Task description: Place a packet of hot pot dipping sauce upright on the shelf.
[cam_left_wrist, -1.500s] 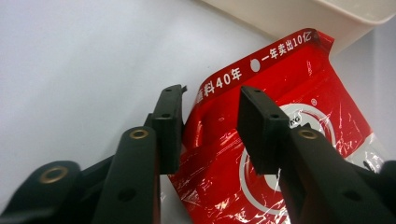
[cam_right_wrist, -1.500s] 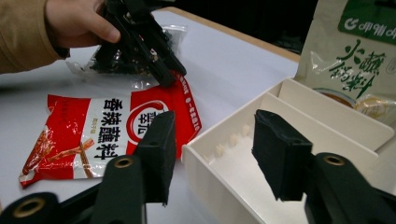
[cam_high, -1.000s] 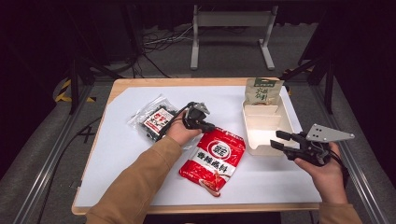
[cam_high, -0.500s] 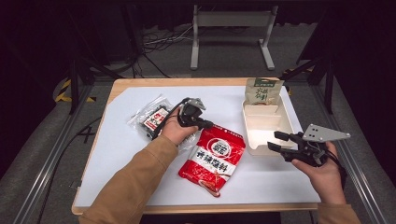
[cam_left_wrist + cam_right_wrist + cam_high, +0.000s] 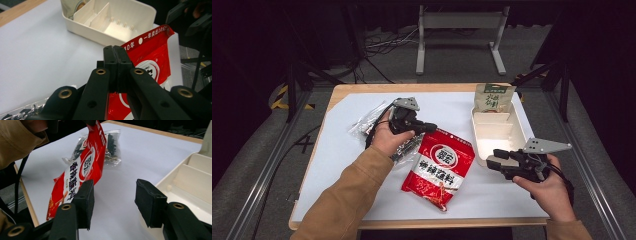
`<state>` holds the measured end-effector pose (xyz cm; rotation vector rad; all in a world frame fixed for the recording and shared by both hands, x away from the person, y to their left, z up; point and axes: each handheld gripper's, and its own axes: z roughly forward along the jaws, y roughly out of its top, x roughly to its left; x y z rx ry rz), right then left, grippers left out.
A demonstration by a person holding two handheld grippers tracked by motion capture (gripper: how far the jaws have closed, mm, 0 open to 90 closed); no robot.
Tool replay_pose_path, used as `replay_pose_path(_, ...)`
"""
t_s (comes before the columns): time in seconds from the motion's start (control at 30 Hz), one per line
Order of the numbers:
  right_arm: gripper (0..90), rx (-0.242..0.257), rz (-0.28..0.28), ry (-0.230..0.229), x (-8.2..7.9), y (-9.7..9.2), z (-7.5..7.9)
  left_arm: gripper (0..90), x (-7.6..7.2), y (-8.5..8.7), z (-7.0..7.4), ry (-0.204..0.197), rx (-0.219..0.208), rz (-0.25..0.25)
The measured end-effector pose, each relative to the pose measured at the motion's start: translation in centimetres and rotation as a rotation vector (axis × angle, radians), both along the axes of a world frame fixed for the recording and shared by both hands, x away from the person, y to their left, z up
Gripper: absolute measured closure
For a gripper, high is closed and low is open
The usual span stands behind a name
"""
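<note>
A red seasoning packet lies on the white table cover, its top edge raised. My left gripper is shut on that top edge; in the left gripper view the jaws are pressed together with the packet hanging beside them. In the right gripper view the packet hangs tilted from its upper corner. My right gripper stands open by the near left corner of the white divided tray, nothing between its fingers.
A green pouch stands in the tray's far compartment. A clear bag of dark dried food lies under my left hand. The tray wall is just right of my right gripper. The table's wooden edge runs along the front.
The left gripper has lifted the packet's top edge a little and drawn it toward the tray. My right gripper has slid slightly left, still open.
</note>
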<state>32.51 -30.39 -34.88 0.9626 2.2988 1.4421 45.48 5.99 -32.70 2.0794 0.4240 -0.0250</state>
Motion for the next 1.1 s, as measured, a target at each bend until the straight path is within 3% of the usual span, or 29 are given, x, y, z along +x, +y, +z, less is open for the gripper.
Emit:
replay_pose_path(0.33,49.6,-0.006,0.037,-0.006,-0.3,1.2,0.2,89.7,-3.7,3.7,1.9,-0.057,-0.079,-0.01)
replay_pose_path(0.53,49.5,-0.01,0.064,-0.014,-0.6,1.8,0.2,89.7,-5.1,4.7,2.4,-0.074,-0.109,-0.016)
replay_pose_path(0.67,47.4,-0.024,0.126,-0.032,-0.9,2.7,0.2,89.7,-6.2,5.4,2.5,-0.074,-0.146,-0.044)
replay_pose_path(0.83,46.1,0.005,0.236,-0.007,-1.1,3.6,-0.1,89.7,-7.2,5.9,3.0,-0.092,-0.154,-0.074)
replay_pose_path(1.1,43.0,-0.032,0.346,0.005,-1.2,4.8,-0.7,89.8,-7.9,6.5,3.2,-0.083,-0.206,-0.117)
